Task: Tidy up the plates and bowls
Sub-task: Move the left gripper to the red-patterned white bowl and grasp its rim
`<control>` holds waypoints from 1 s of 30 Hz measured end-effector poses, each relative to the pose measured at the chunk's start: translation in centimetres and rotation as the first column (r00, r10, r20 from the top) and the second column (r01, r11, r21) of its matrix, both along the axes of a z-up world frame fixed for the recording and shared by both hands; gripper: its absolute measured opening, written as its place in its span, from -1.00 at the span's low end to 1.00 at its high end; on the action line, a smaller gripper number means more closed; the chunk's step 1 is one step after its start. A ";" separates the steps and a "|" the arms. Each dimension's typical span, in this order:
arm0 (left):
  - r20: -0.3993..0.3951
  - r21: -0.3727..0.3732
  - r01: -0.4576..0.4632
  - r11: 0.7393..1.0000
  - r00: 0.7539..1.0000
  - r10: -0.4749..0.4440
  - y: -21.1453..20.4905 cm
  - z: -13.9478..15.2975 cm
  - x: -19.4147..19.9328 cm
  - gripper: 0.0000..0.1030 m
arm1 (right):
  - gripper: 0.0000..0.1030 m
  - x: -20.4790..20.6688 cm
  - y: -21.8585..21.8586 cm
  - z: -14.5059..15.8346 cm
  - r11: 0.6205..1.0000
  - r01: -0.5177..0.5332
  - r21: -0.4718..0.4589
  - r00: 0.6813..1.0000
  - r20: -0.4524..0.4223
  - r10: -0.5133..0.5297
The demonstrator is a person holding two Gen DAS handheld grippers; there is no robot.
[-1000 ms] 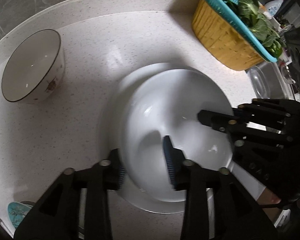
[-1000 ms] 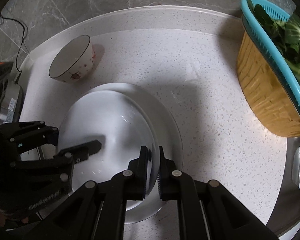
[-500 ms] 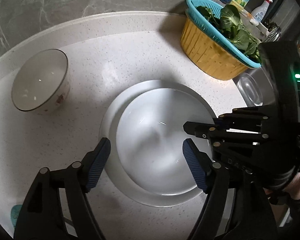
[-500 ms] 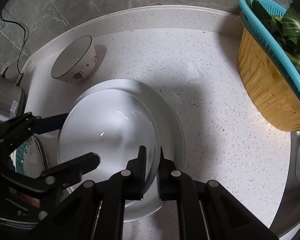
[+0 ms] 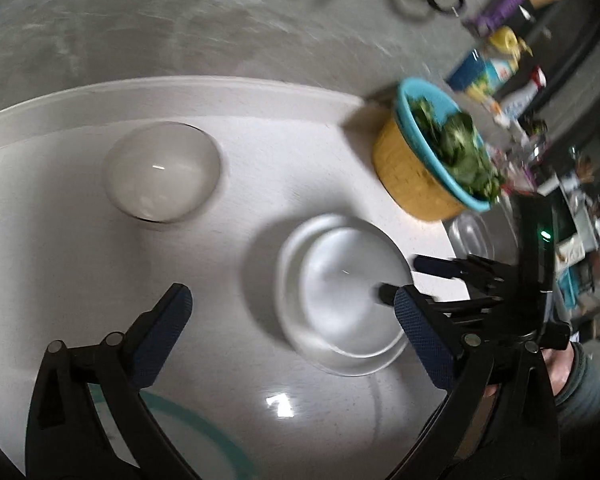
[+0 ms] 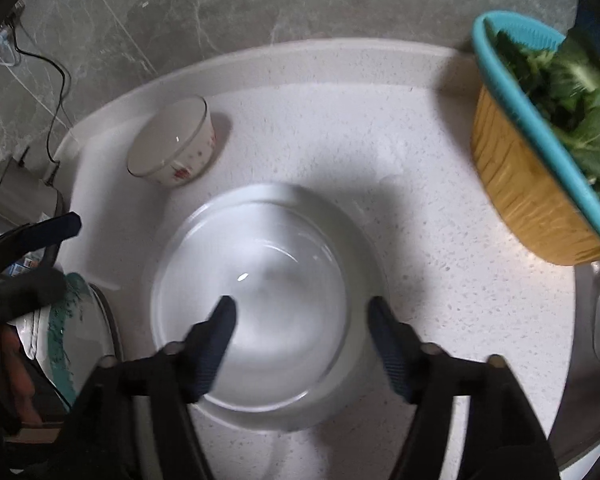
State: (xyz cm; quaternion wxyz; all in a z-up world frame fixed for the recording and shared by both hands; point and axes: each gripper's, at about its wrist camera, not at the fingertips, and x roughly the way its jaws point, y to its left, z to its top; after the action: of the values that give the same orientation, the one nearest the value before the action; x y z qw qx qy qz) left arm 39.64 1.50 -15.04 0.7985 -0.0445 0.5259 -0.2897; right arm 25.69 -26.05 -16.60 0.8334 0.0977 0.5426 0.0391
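Two released claws, left claw [image 5: 290,330] and right claw [image 6: 302,322], have just opened above the white bowl [image 6: 252,316] nested in the plate [image 6: 370,248]; a careless dip could knock it askew.

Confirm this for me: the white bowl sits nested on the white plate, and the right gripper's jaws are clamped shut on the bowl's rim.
One thing is wrong. The right gripper is not clamped on the rim: the right wrist view shows its jaws apart, having just been opening, hovering over the white bowl with nothing pressed between them. The rest holds: the bowl sits nested on the white plate.
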 end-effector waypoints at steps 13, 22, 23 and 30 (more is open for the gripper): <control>-0.053 0.122 -0.105 0.987 0.992 0.113 8.2 0.0 11.1 0.99 | 0.82 8.2 -0.9 7.6 0.969 0.012 0.246 0.996 0.086 -0.034; -0.163 0.224 -0.039 0.974 0.984 0.076 5.6 -6.0 17.0 0.96 | 0.58 17.5 6.2 0.6 0.979 -0.043 0.200 0.988 -0.139 0.072; -0.167 0.226 -0.037 0.973 0.983 0.076 5.4 -6.6 17.7 0.96 | 0.54 18.2 6.7 -0.1 0.981 -0.040 0.189 0.985 -0.158 0.070; -0.184 0.238 -0.070 0.969 0.976 0.116 6.5 -9.3 20.6 0.60 | 0.42 20.1 7.3 -3.7 0.976 -0.024 0.214 0.973 -0.220 0.072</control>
State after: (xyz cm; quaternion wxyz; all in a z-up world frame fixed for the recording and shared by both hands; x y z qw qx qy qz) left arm 60.20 8.02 -24.31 0.7552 -0.0048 0.6293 -0.1831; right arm 45.83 -18.77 -20.32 0.7500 0.1759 0.6289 0.1051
